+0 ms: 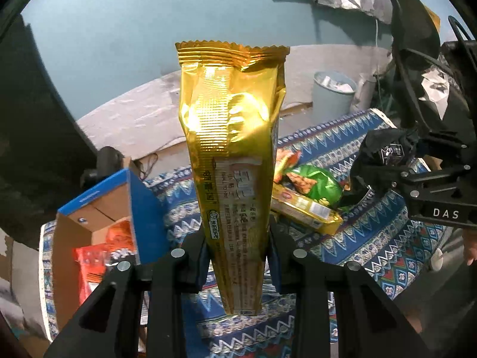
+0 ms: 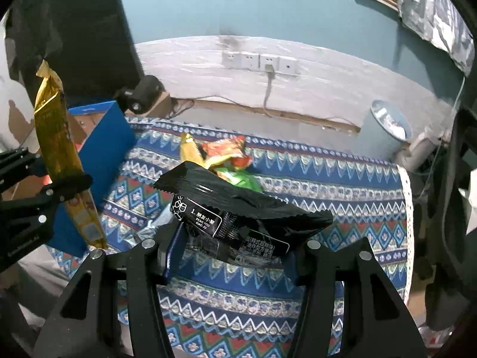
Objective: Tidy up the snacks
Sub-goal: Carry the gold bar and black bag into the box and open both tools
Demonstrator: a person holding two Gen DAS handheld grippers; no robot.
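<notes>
My left gripper [image 1: 238, 250] is shut on a long gold snack packet [image 1: 232, 137] and holds it upright above the patterned tablecloth [image 1: 372, 232]. The packet also shows in the right wrist view [image 2: 56, 149], beside the blue cardboard box [image 2: 110, 149]. My right gripper [image 2: 232, 253] is shut on a black snack packet [image 2: 238, 208] held above the cloth; it shows at the right of the left wrist view [image 1: 384, 152]. The blue box [image 1: 143, 208] at the left holds red and orange packets [image 1: 98, 256].
A pile of green, orange and yellow snack packets [image 1: 310, 191] lies on the cloth [image 2: 328, 179] mid-table. A grey waste bin [image 2: 387, 128] stands beyond the table's far right. Wall sockets [image 2: 259, 61] and a cable are behind. A dark chair [image 1: 417, 44] is at the right.
</notes>
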